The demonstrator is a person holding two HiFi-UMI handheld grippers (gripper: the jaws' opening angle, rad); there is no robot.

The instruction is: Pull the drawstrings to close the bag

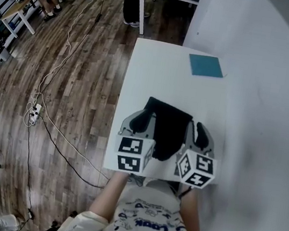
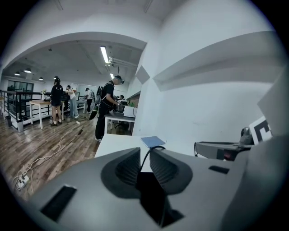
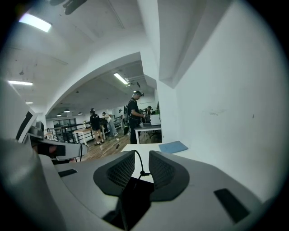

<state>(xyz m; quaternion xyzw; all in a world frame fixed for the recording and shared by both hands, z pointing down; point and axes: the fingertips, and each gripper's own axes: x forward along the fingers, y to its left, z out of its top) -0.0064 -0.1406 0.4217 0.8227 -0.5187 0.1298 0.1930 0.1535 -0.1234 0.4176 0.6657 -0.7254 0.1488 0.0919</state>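
- Bearing everything: one white tabletop (image 1: 146, 69).
- One black bag (image 1: 169, 124) lies near its front edge.
- Two tongs flank it, left tongs (image 2: 144, 152) and right tongs (image 3: 142, 152), both apart.
- One blue sheet (image 1: 205, 65) lies farther back.
- Two cords, left drawstring (image 2: 143, 162) and right drawstring (image 3: 139, 161), pass unpinched through them.

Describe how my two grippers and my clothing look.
Both the left gripper and right gripper are grey-bodied with dark ribbed pads, each carrying a white cube of black square markers. The person wears a pale T-shirt with blue print.
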